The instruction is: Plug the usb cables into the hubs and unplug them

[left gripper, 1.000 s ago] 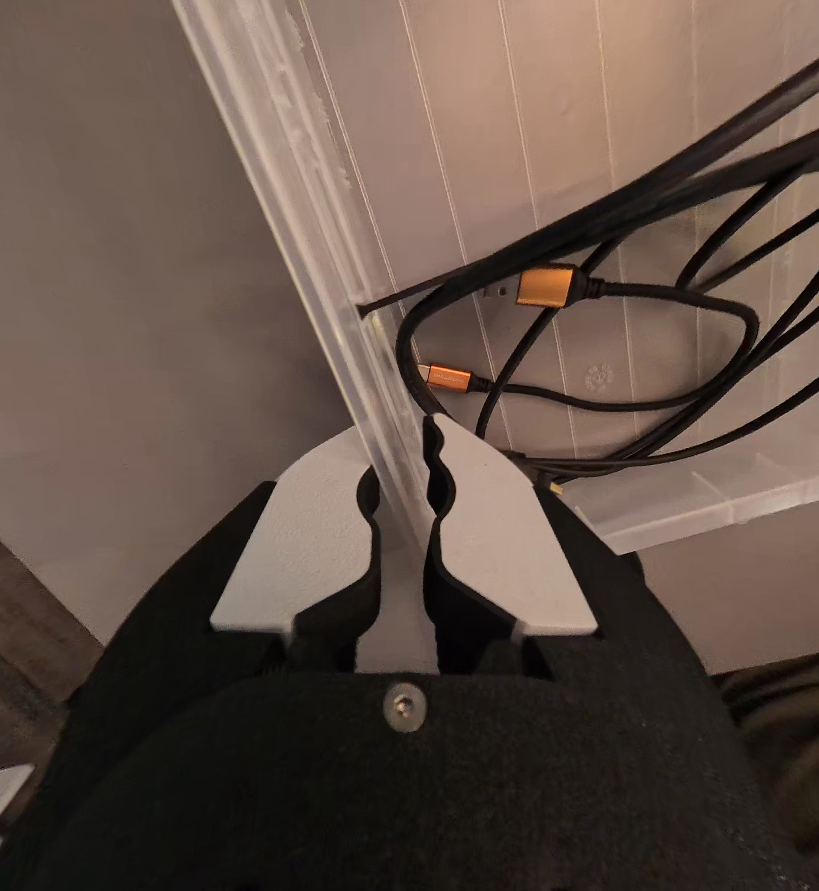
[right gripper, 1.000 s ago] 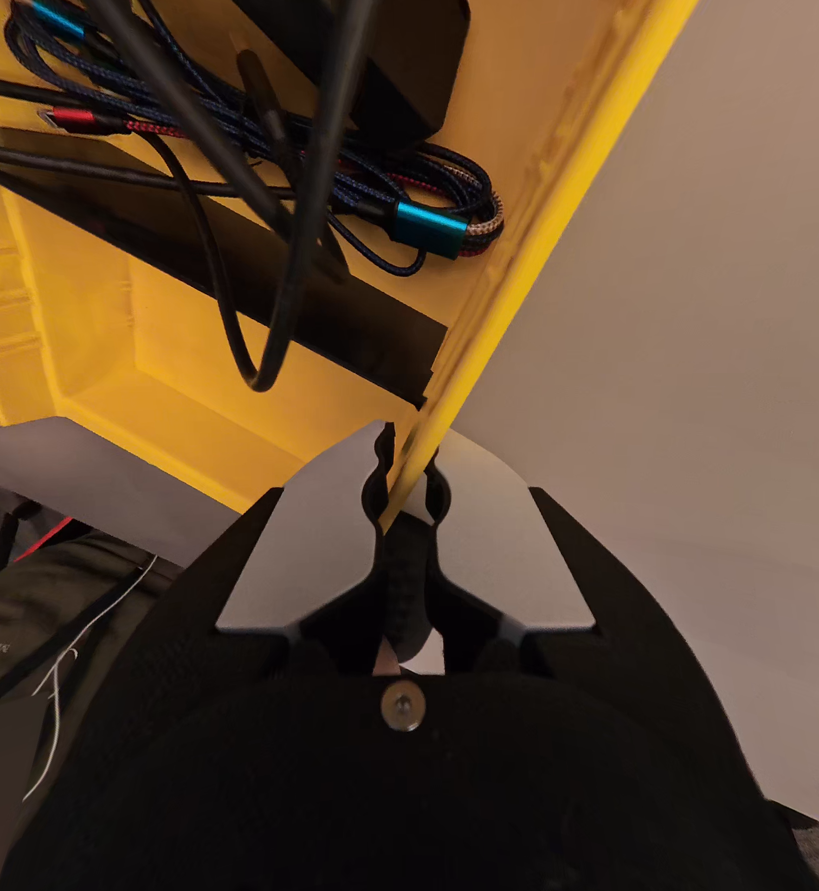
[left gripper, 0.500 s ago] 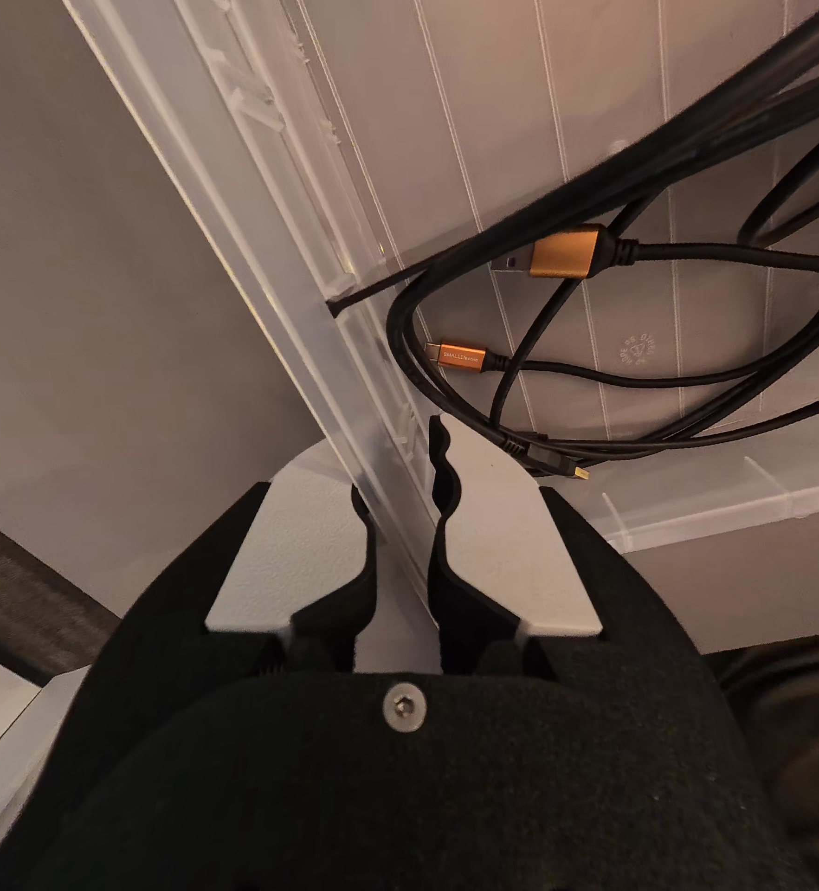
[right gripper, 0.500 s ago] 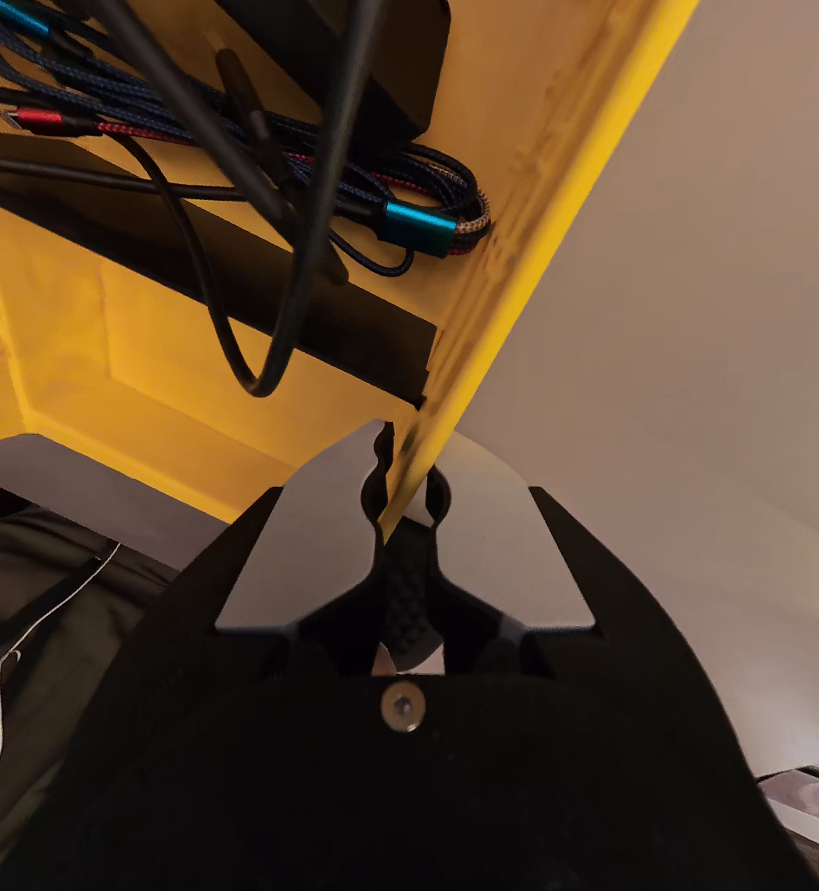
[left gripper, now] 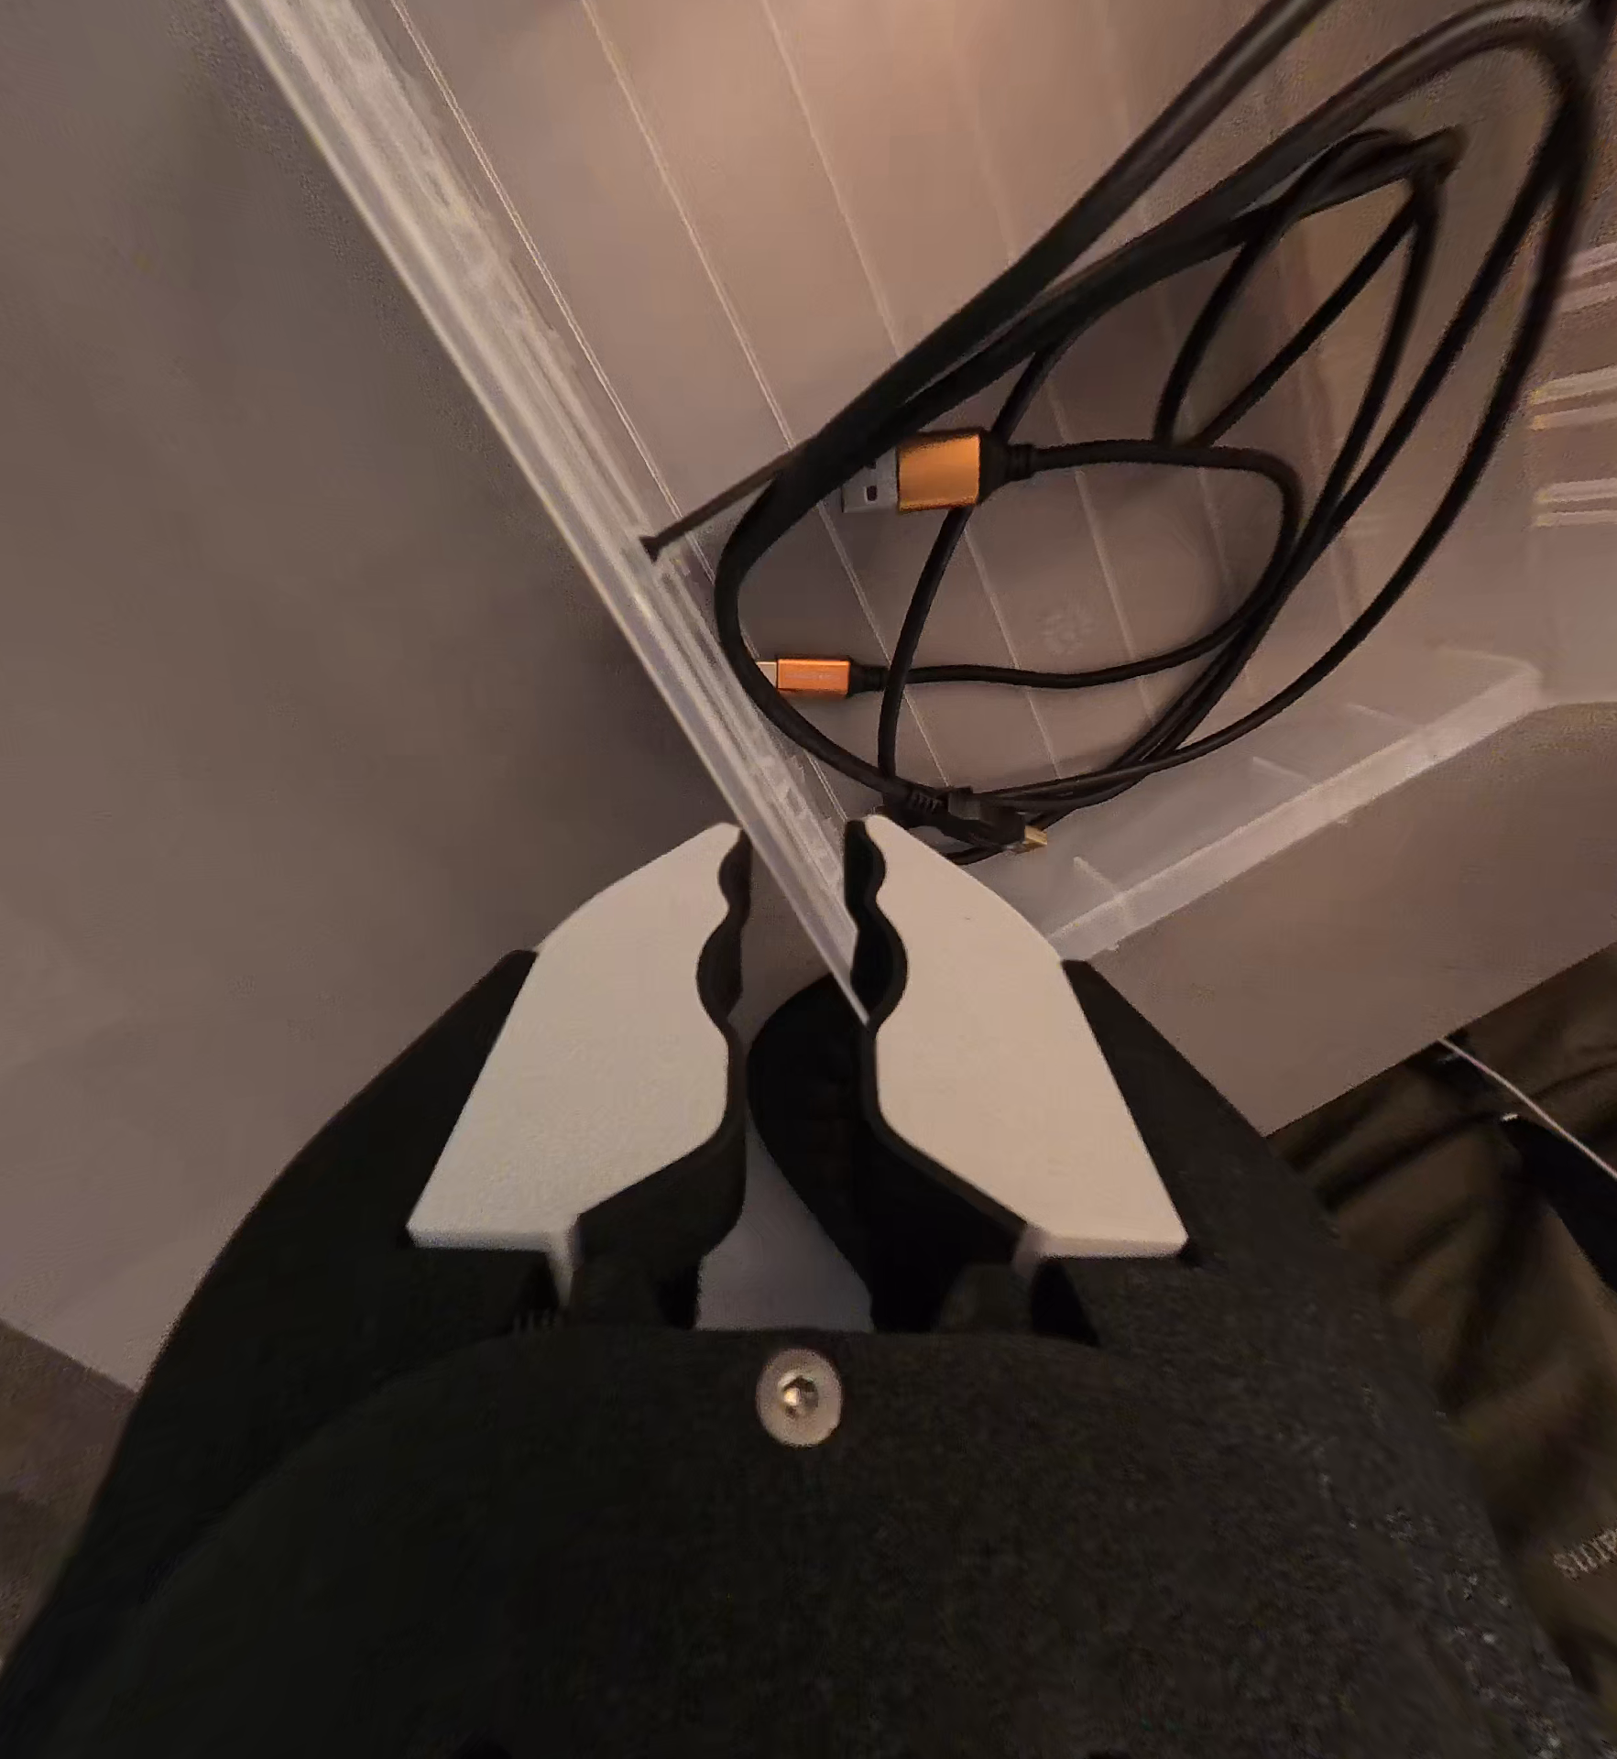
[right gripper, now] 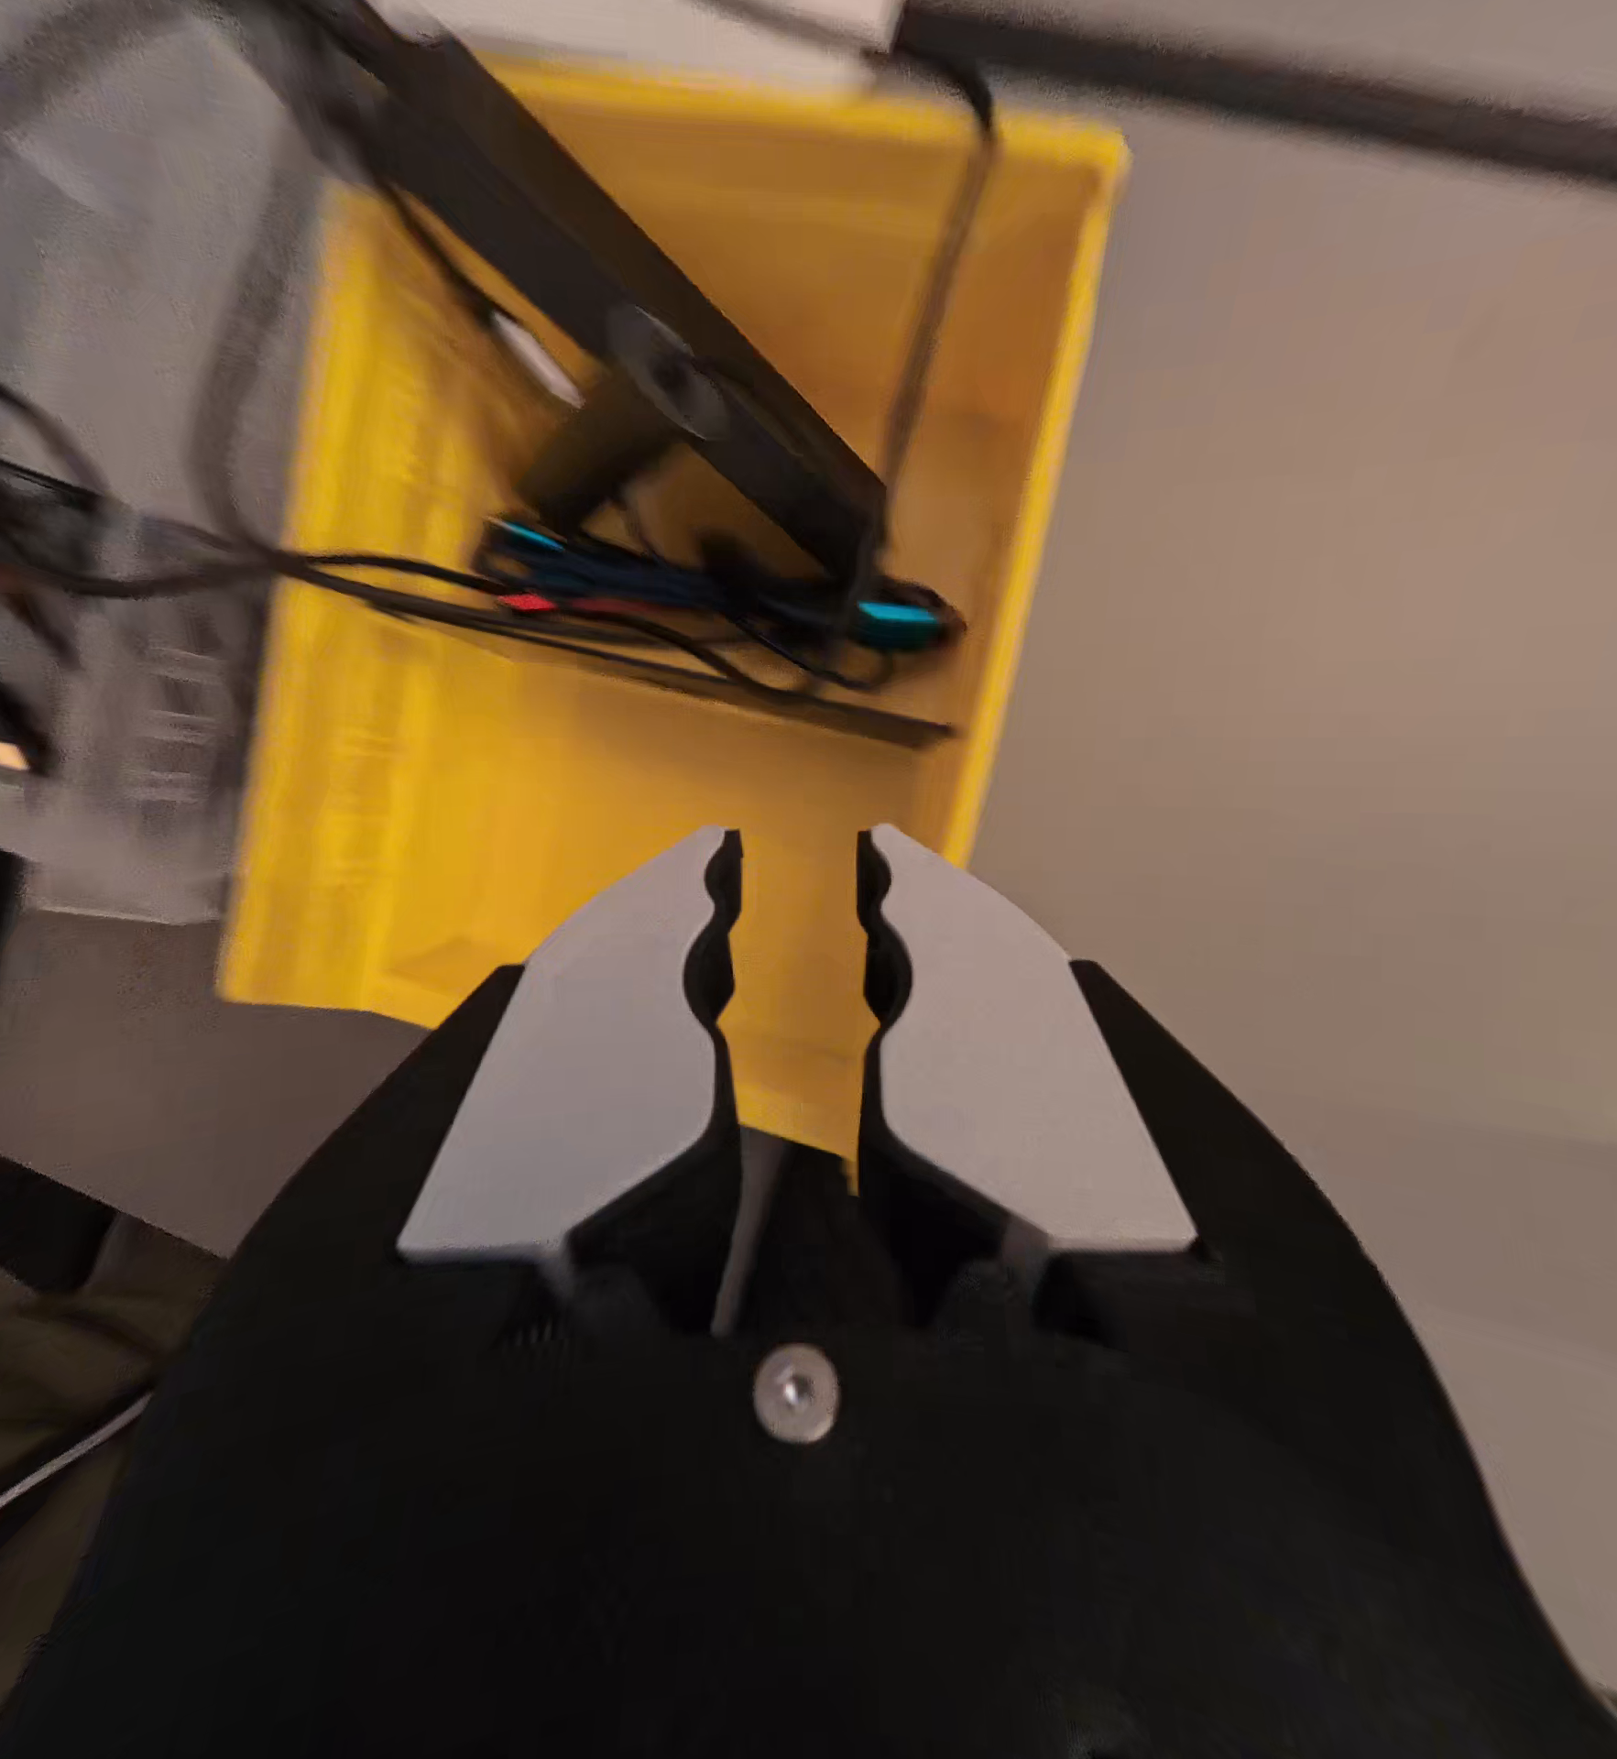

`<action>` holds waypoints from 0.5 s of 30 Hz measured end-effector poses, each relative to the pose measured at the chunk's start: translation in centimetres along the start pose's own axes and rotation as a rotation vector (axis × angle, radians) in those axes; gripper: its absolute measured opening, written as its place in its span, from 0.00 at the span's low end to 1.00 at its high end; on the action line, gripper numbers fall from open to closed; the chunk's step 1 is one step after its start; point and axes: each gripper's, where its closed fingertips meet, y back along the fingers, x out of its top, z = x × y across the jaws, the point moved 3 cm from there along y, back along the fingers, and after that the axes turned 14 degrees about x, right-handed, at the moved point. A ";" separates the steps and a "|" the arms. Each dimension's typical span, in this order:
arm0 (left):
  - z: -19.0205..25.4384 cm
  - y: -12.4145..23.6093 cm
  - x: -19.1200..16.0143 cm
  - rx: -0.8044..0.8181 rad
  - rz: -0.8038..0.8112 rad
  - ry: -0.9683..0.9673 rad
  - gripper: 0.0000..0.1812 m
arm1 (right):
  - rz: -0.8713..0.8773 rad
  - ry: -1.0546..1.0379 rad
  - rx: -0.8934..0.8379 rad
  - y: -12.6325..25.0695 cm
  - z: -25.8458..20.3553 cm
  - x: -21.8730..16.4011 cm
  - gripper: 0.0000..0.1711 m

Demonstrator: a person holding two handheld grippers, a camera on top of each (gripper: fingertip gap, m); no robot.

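Your left tongs (left gripper: 793, 838) stand slightly apart astride the rim of the clear bin (left gripper: 538, 314); the rim runs between the tips and seems to touch the right one, but you cannot tell whether it is pinched. Inside the clear bin lies a loose coil of black usb cables (left gripper: 1261, 609), with a broad orange-sleeved plug (left gripper: 939, 471) showing its silver end, a slimmer orange plug (left gripper: 812, 677) below it, and a small black gold-tipped plug (left gripper: 985, 826) just beyond your right fingertip.

Your right tongs (right gripper: 799, 842) are apart and grip nothing. The yellow bin (right gripper: 1023, 571) sits on the pale worktop (right gripper: 1356, 666) beyond the tips, holding blue braided cables (right gripper: 652, 581) with teal plugs, a red plug (right gripper: 528, 602) and a long black bar-shaped hub (right gripper: 652, 314); the view is blurred.

Half a second ago the right tongs were clamped on the yellow bin's rim; now they have let go and drawn back, so the whole bin shows. The left tongs' gap has widened.
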 end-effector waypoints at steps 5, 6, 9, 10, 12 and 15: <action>-0.5 4.3 0.7 0.020 0.228 -0.008 0.11 | 0.172 0.230 0.159 -2.8 -13.9 -0.4 0.17; -0.5 5.1 0.7 0.032 0.268 -0.019 0.11 | 0.131 0.242 0.160 -4.6 -15.8 -0.7 0.18; 0.2 7.1 0.5 0.041 0.356 -0.048 0.11 | -0.005 0.219 0.104 -9.9 -19.3 -1.0 0.18; 0.5 7.6 0.3 0.052 0.372 -0.061 0.11 | -0.027 0.207 0.067 -11.3 -19.7 -0.7 0.18; 1.1 8.5 -0.1 0.070 0.401 -0.087 0.11 | -0.050 0.184 0.013 -13.8 -20.3 0.4 0.18; 2.3 9.6 -0.6 0.074 0.446 -0.140 0.11 | -0.116 0.117 -0.107 -16.4 -19.2 1.3 0.19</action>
